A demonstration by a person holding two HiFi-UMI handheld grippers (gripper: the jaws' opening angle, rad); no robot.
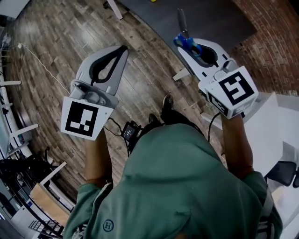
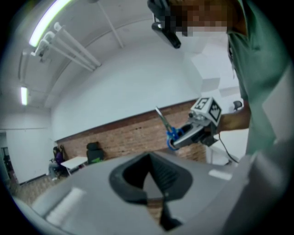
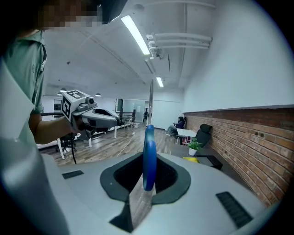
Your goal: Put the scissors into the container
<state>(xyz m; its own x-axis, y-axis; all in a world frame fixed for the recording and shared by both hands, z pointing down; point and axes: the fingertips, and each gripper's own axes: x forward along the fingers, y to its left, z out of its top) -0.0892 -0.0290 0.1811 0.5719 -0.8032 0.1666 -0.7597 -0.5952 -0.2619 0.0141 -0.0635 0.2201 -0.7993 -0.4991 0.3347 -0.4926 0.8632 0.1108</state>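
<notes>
The scissors (image 1: 188,43) have blue handles and grey blades that point away from me. My right gripper (image 1: 185,45) is shut on them at the handles, held up over the floor at the upper right of the head view. In the right gripper view a blue handle loop (image 3: 149,156) stands edge-on between the jaws. My left gripper (image 1: 122,49) is held up at the left, shut with nothing in it. From the left gripper view, the scissors (image 2: 169,129) stick up out of the right gripper (image 2: 173,143). No container shows in any view.
Below me lies a wooden floor (image 1: 56,42), with a dark mat (image 1: 215,14) beyond it and a brick wall (image 1: 275,37) at the right. A white table (image 1: 268,126) and a black chair (image 1: 286,172) stand at my right. A potted plant (image 3: 195,147) sits by the brick wall.
</notes>
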